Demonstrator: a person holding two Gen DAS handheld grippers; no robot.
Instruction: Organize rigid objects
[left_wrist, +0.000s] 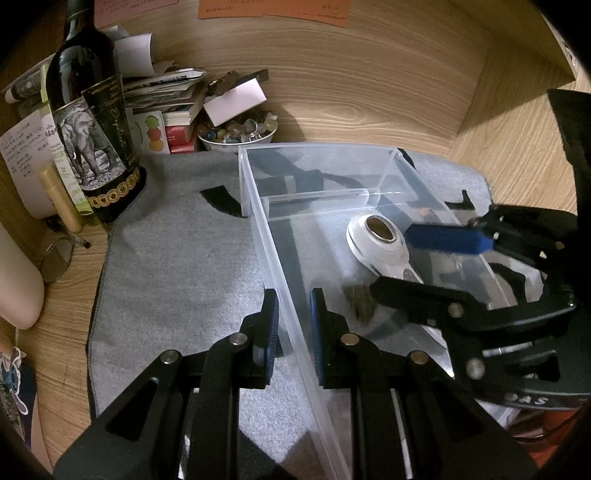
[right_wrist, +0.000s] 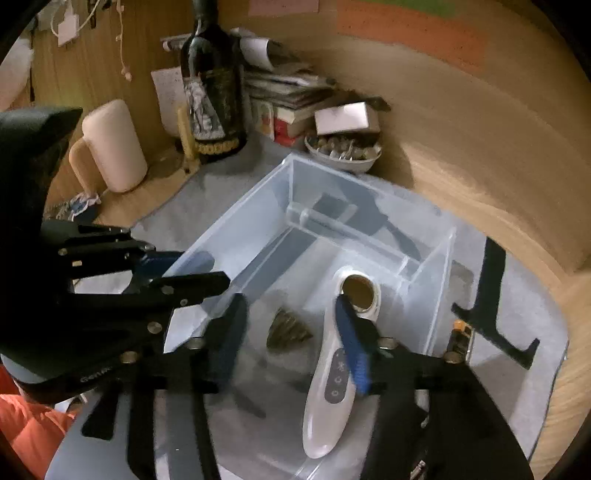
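Observation:
A clear plastic bin (left_wrist: 325, 151) (right_wrist: 295, 166) stands on a grey cloth. Inside lie a white handheld device with a round lens (left_wrist: 376, 236) (right_wrist: 332, 369) and a small brown cone-shaped object (left_wrist: 360, 302) (right_wrist: 288, 328). My left gripper (left_wrist: 293, 317) straddles the bin's left wall, one pad on each side with small gaps; it also shows in the right wrist view (right_wrist: 192, 269). My right gripper (right_wrist: 291, 339) is open over the bin, above the white device and the cone, holding nothing. It appears in the left wrist view (left_wrist: 417, 258).
A dark wine bottle (left_wrist: 88, 122) (right_wrist: 214, 96) stands at the back left. A bowl of stones (left_wrist: 236, 133) (right_wrist: 343, 151) and stacked papers (left_wrist: 162, 88) sit behind the bin. A cream cylinder (right_wrist: 114, 144) stands left. A small orange-tipped item (right_wrist: 460, 334) lies right of the bin.

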